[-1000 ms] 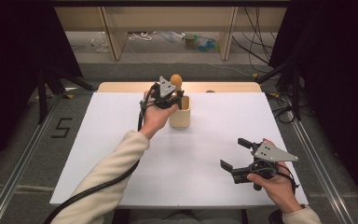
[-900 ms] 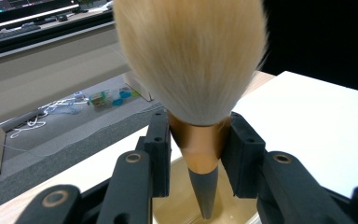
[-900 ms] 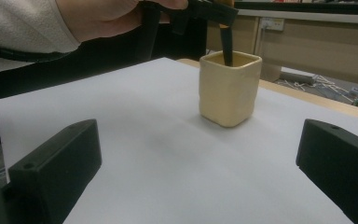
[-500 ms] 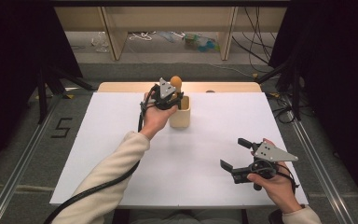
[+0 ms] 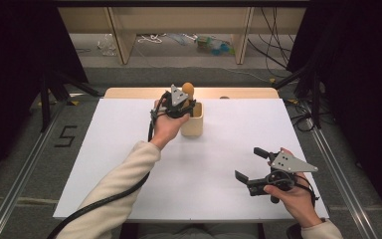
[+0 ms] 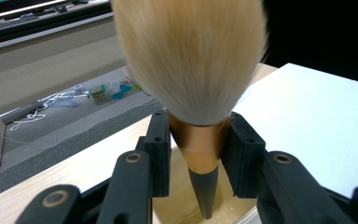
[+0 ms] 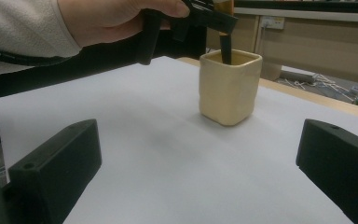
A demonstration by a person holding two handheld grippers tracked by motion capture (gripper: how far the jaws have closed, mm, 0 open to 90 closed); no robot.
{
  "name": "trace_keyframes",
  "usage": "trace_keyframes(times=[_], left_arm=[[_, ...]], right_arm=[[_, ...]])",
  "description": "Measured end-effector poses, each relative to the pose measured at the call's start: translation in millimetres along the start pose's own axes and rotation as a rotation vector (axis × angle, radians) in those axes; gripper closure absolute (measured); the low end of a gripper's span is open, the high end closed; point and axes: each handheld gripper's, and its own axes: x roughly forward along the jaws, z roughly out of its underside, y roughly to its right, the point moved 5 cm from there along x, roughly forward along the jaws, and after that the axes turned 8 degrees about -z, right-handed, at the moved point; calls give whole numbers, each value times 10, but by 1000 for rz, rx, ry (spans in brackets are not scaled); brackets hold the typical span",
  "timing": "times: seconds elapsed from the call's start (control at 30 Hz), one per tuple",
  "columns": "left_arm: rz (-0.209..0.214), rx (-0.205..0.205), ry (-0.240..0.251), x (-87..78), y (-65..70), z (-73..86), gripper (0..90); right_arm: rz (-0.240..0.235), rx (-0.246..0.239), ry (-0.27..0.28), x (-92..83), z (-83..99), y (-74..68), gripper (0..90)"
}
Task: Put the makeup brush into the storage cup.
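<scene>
A makeup brush with a pale fluffy head [image 6: 191, 56] and copper ferrule stands upright, bristles on top. My left gripper [image 6: 198, 140] is shut on the ferrule. The brush's dark handle [image 7: 225, 49] dips into a cream square cup [image 7: 226, 88]. From above, the left gripper [image 5: 179, 102] sits over the cup [image 5: 193, 124] at the back middle of the white sheet, with the brush head [image 5: 187, 89] just above it. My right gripper [image 5: 248, 163] rests near the front right, open with nothing between its jaws; its own view has the right gripper [image 7: 200, 140] facing the cup.
A white sheet [image 5: 129, 149] covers the table, with a wooden strip [image 5: 129, 93] along the far edge. Beyond it are a shelf frame, cables and small items [image 5: 214, 45] on the floor. Metal rails [image 5: 20, 174] run down both sides.
</scene>
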Motion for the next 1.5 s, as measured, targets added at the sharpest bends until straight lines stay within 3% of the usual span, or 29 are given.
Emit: trace_keyframes(times=[0.53,0.57,0.6,0.77,0.8,0.87,0.93,1.0,1.03,1.1,1.17,1.5], left_arm=[[0,-4,-18,36,12,63,656],[-1,14,-4,47,-1,54,656],[0,-8,-22,40,13,69,656],[1,-13,-27,46,11,82,655],[0,9,-13,56,-4,72,656],[2,-18,-28,52,14,87,656],[2,1,-16,65,0,77,655],[4,-20,-33,60,13,90,655],[3,3,-21,72,-3,81,655],[3,2,-26,79,-5,89,655],[5,-23,-42,74,9,105,655],[10,-36,-50,90,6,121,654]], right_arm=[[-4,11,-5,-3,3,-10,9],[-3,5,-3,-1,2,-5,9],[0,1,-1,0,2,1,9],[-5,4,-3,0,3,-8,9],[-6,6,-3,0,3,-9,9],[-4,-4,2,1,-1,-5,9],[-8,5,-4,0,3,-12,9],[-7,-3,2,0,-2,-7,9],[-10,-3,-1,-2,-2,-8,9],[-9,-2,1,1,0,-7,9],[-13,16,-7,-2,5,-19,10],[-16,25,-13,-3,10,-27,11]])
